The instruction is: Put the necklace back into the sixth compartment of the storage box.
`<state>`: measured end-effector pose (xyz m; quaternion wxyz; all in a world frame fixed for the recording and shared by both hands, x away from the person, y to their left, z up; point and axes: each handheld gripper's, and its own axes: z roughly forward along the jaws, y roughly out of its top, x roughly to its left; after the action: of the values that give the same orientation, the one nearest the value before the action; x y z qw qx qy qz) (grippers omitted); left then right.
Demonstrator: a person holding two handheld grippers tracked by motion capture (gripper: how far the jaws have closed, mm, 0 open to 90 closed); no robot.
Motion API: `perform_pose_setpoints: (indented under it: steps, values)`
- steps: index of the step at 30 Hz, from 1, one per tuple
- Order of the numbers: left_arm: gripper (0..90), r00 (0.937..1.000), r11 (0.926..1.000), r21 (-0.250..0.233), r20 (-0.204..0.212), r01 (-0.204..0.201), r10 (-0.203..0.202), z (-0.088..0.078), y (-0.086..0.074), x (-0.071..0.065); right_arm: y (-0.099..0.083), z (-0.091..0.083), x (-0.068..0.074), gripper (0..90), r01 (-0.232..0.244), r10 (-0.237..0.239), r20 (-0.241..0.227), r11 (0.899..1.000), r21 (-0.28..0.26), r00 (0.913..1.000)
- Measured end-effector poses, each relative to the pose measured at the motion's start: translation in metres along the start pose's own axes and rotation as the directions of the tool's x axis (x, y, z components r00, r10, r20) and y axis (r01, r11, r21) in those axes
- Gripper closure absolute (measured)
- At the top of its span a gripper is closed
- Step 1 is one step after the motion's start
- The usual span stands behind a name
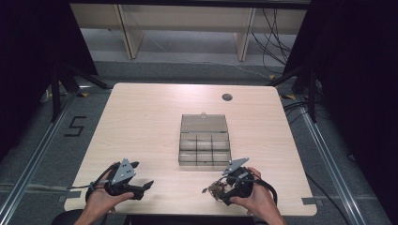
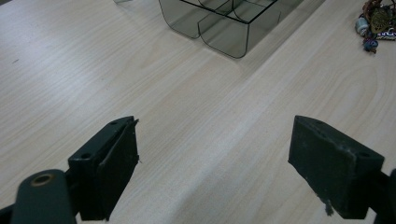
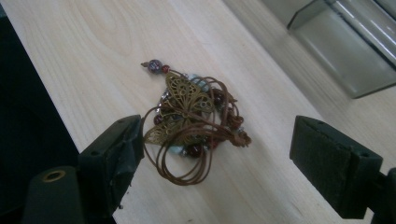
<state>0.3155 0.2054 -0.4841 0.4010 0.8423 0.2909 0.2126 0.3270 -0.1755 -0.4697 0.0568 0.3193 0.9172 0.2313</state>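
While the right gripper (image 3: 212,168) hovered with its jaws wide on either side of it, the necklace (image 3: 191,123) lay in a loose tangle near the table's (image 1: 141,122) front edge, toward the right corner, just in front of the clear compartment box (image 1: 204,140). It looked light and limp: thin brown cord coiled in loops, a few small beads, and 1 brass filigree butterfly pendant (image 3: 184,105) on top. The cord would likely slip and trail if pinched alone, and the pendant seemed thin enough to bend. A hold across the bunched middle, where cord and pendant overlapped, seemed the safest. The left gripper (image 2: 212,172) rested near the front left corner, its jaws also wide and empty.
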Motion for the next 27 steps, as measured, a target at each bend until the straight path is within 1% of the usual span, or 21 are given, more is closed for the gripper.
perform_pose_setpoints:
  steps: [1,2,3,4,5,6,7,8,9,10,11,12,13,15,16,18,20,23,24,25,27]
  values:
    - [15.2,0.9996,0.9996,0.0,0.002,0.027,-0.027,0.0,-0.001,-0.002,0.001,0.003,-0.001,18.9,0.035,-0.035,-0.008,0.999,-0.017,0.9993]
    - [15.2,0.9996,0.9996,-0.001,0.002,0.027,-0.027,0.0,-0.001,-0.002,0.002,0.004,0.0,18.9,0.02,-0.02,-0.008,1.0,0.0,0.9998]
    - [15.2,0.9996,0.9996,-0.003,0.0,0.027,-0.027,0.0,-0.001,-0.002,0.003,0.005,0.001,18.9,0.022,-0.022,-0.006,1.0,0.008,0.9997]
    - [15.2,0.9996,0.9996,-0.003,0.0,0.027,-0.027,0.0,-0.001,-0.002,0.004,0.007,0.001,19.0,0.04,-0.04,-0.013,0.999,0.002,0.9991]
    - [15.2,1.0,1.0,-0.002,-0.006,-0.001,0.001,0.0,0.0,0.0,0.005,0.008,0.002,18.9,0.042,-0.042,-0.014,0.999,0.007,0.999]
    - [15.2,1.0,1.0,-0.001,-0.006,-0.002,0.002,0.0,0.0,0.0,0.006,0.01,0.003,19.0,0.047,-0.047,-0.014,0.999,0.012,0.9988]
    - [15.2,0.9999,1.0,0.005,-0.007,-0.007,0.007,0.0,0.0,0.0,0.007,0.011,0.005,19.1,0.036,-0.036,-0.015,0.999,0.023,0.9992]
    - [15.2,1.0,1.0,0.004,-0.006,-0.004,0.004,0.0,0.0,0.0,0.008,0.013,0.005,19.5,0.051,-0.05,-0.024,0.999,0.019,0.9984]
    - [15.2,1.0,1.0,0.001,-0.005,0.008,-0.008,0.0,0.0,-0.001,0.009,0.013,0.006,20.0,0.041,-0.041,-0.02,0.999,0.032,0.999]
    - [15.2,1.0,1.0,0.001,-0.005,0.008,-0.008,0.0,0.0,-0.001,0.01,0.014,0.006,20.6,0.06,-0.059,-0.023,0.998,0.03,0.998]
    - [15.2,0.9999,1.0,0.001,-0.008,0.008,-0.008,0.0,0.0,-0.001,0.01,0.014,0.006,20.6,0.06,-0.059,-0.023,0.998,0.03,0.998]
    - [15.2,0.9999,1.0,0.001,-0.007,0.008,-0.007,0.0,0.0,-0.001,0.013,0.016,0.008,21.6,0.064,-0.064,-0.022,0.997,0.041,0.9977]
    - [15.2,0.9999,1.0,0.001,-0.007,0.007,-0.007,0.0,0.0,-0.001,0.014,0.016,0.008,22.3,0.057,-0.057,-0.022,0.997,0.045,0.9982]
    - [15.2,1.0,1.0,0.001,-0.007,0.006,-0.006,0.0,0.0,-0.001,0.016,0.018,0.008,22.9,0.071,-0.07,-0.025,0.996,0.048,0.9972]
    - [15.1,0.9999,1.0,0.001,-0.007,0.007,-0.007,0.0,0.0,-0.001,0.017,0.019,0.009,23.7,0.063,-0.062,-0.018,0.996,0.058,0.9979]
    - [15.2,1.0,1.0,0.001,-0.007,0.006,-0.006,0.0,0.0,-0.001,0.018,0.02,0.01,25.7,0.061,-0.06,-0.017,0.996,0.069,0.9981]
    - [15.1,1.0,1.0,0.001,-0.007,0.007,-0.007,0.0,0.0,-0.001,0.02,0.022,0.01,27.6,0.073,-0.071,-0.016,0.995,0.075,0.9973]
    - [15.1,1.0,1.0,0.001,-0.006,0.007,-0.007,0.0,0.0,-0.001,0.02,0.023,0.009,31.4,0.067,-0.067,-0.012,0.993,0.092,0.9977]
    - [15.2,1.0,1.0,0.001,-0.006,0.006,-0.006,0.0,0.0,-0.001,0.021,0.024,0.009,32.4,0.082,-0.081,-0.018,0.992,0.091,0.9965]
    - [15.2,0.9997,0.9997,-0.013,-0.005,0.022,-0.022,0.001,-0.001,-0.002,0.021,0.024,0.009,32.8,0.082,-0.081,-0.021,0.992,0.099,0.9965]
    - [15.2,0.9997,0.9997,-0.013,-0.005,0.023,-0.023,0.001,-0.001,-0.003,0.021,0.025,0.009,35.1,0.085,-0.084,-0.015,0.991,0.104,0.9964]
